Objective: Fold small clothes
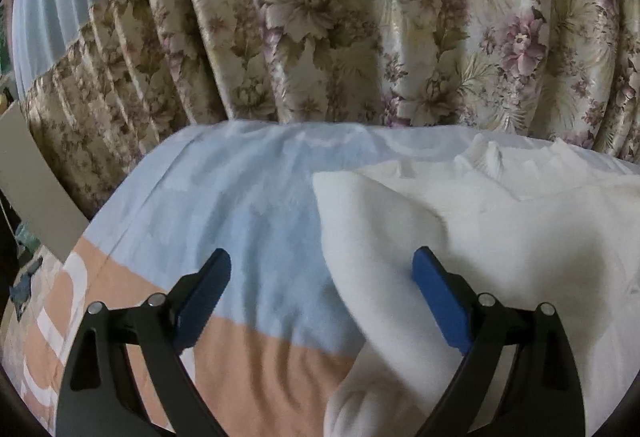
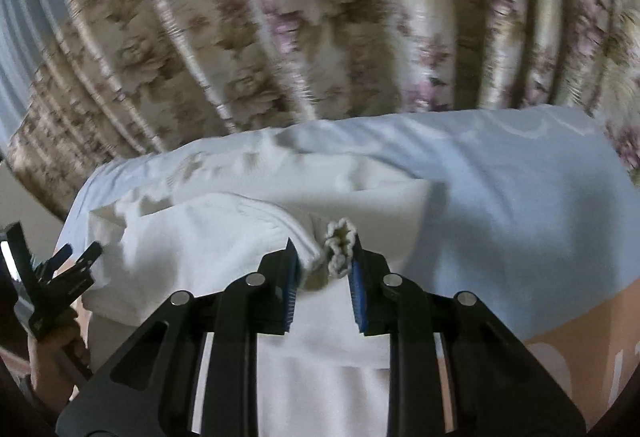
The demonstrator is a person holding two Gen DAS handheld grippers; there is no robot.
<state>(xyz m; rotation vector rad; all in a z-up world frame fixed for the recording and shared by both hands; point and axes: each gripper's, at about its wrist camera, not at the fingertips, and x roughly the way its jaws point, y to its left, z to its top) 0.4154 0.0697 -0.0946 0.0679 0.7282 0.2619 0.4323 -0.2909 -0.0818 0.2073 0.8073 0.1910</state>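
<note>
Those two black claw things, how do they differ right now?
The left gripper has its jaws spread wide, holding nothing, with white garment passing under them. The right gripper has its jaws nearly together, pinching a bunched edge of that garment. Both have black frames with blue pads and point down at the bed.

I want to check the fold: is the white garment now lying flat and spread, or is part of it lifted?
Partly lifted. The right gripper is shut on a bunched edge of the white garment; the rest lies on the bed.

White garment (image 1: 500,221); floral curtain (image 1: 320,17); blue-peach sheet (image 1: 240,197).
</note>
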